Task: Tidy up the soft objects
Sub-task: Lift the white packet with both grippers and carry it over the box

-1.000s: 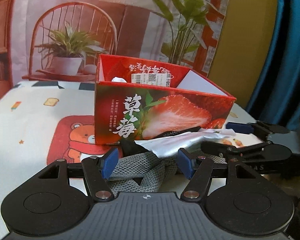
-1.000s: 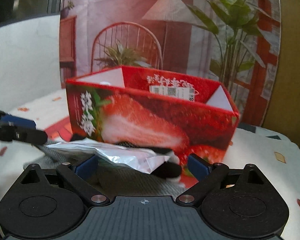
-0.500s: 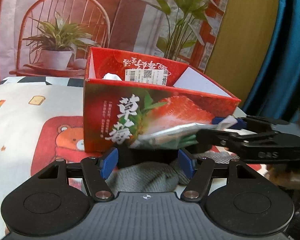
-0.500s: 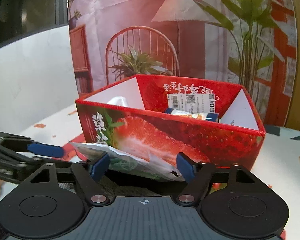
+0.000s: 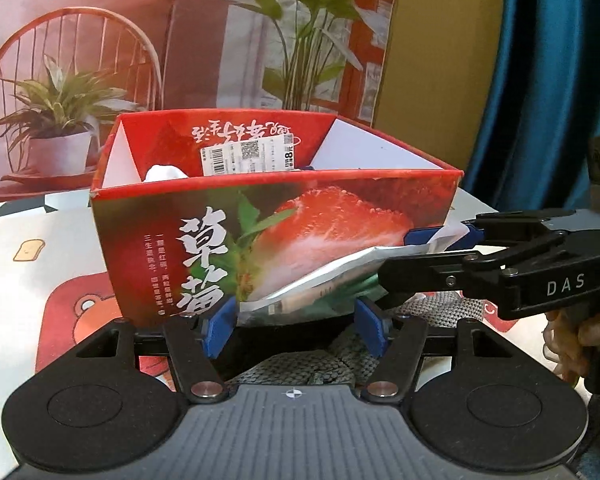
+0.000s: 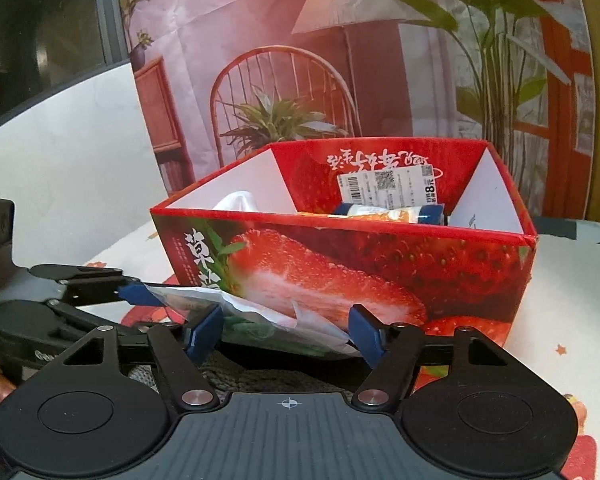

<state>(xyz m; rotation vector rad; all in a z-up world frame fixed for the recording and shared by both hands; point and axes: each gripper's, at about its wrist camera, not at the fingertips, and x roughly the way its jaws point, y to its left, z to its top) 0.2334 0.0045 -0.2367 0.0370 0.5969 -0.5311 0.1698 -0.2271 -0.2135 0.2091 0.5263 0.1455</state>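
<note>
A silver foil pouch (image 5: pixel 324 276) (image 6: pixel 252 312) hangs slanted in front of the red strawberry box (image 5: pixel 284 240) (image 6: pixel 340 264). My right gripper (image 6: pixel 284 334) (image 5: pixel 416 256) is shut on it, the pouch reaching from pad to pad. My left gripper (image 5: pixel 294 328) (image 6: pixel 136 294) stands half wide, with the pouch's other end at its fingertips. Whether its pads press on anything is unclear. A grey knitted cloth (image 5: pixel 296 364) (image 6: pixel 236 376) and something black lie beneath both grippers.
Inside the box lie a white crumpled thing (image 5: pixel 162 172) and a blue-and-orange packet (image 6: pixel 388 212). The table wears a cartoon bear cloth (image 5: pixel 72 312). A printed backdrop stands behind the box, with a blue curtain (image 5: pixel 548 80) at the right. A person's hand (image 5: pixel 576 332) grips the right tool.
My right gripper's jaws have narrowed onto the foil pouch, and the pouch has risen off the cloth pile against the box front. Both grippers have drawn nearer to the box.
</note>
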